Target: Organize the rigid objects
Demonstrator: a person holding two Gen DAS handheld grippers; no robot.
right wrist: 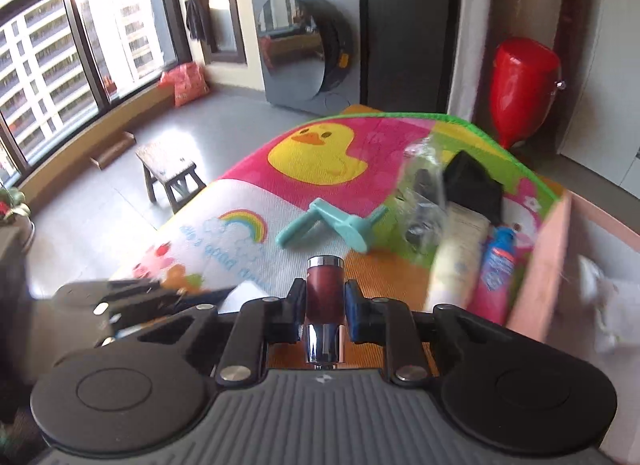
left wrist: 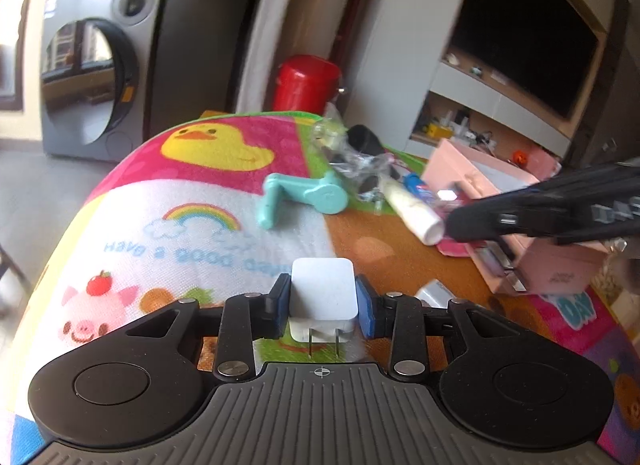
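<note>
Above mat (left wrist: 208, 201), left gripper (left wrist: 323, 301) is clamping white charger (left wrist: 323, 293), right gripper (right wrist: 325, 301) clamping red cylinder (right wrist: 323, 293), likely carrying toward pink box (left wrist: 500, 185) at 2 o'clock

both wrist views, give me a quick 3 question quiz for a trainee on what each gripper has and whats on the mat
1. True or false: the left gripper is shut on a white charger with its prongs pointing back at the camera.
2. What does the right gripper hold? A) a dark red and chrome tube B) a blue bottle C) nothing
3. Fill in: the teal plastic tool lies on the mat between the rainbow print and the ____ box.

Key
1. True.
2. A.
3. Pink; the pink box sits at the right side of the mat, and the right gripper reaches in above it in the left wrist view.
</note>
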